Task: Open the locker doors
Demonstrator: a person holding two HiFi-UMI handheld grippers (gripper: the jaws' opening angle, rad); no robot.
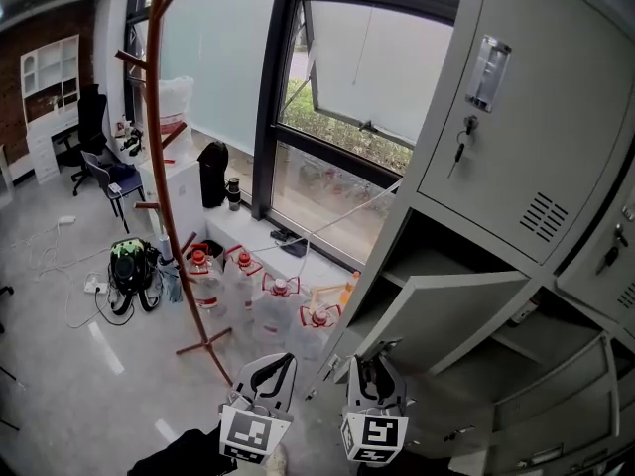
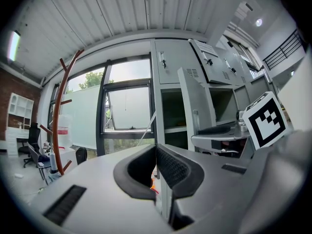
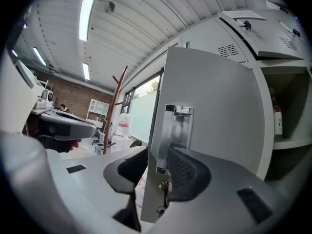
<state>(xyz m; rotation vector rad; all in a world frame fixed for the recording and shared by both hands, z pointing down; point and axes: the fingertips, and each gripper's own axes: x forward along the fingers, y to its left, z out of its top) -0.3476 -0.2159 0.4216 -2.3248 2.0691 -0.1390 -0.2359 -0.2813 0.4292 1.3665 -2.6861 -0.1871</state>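
Note:
Grey metal lockers (image 1: 526,127) fill the right of the head view. One lower door (image 1: 446,315) stands swung out towards me. My right gripper (image 1: 375,383) is at its free corner. In the right gripper view this door (image 3: 214,111) has its edge and clear handle (image 3: 176,126) between the pads of my right gripper (image 3: 157,167), which sit against it on both sides. My left gripper (image 1: 264,385) hangs left of that door, away from the lockers. In its own view the left gripper (image 2: 156,165) is shut, pads together and holding nothing, and it faces the open locker column (image 2: 173,116).
A wooden coat stand (image 1: 174,167) and several large water bottles (image 1: 273,300) stand on the floor just left of the grippers, below the window (image 1: 347,77). A backpack (image 1: 129,266) and an office chair (image 1: 99,162) are farther left. A bottle (image 3: 277,121) sits inside an open compartment.

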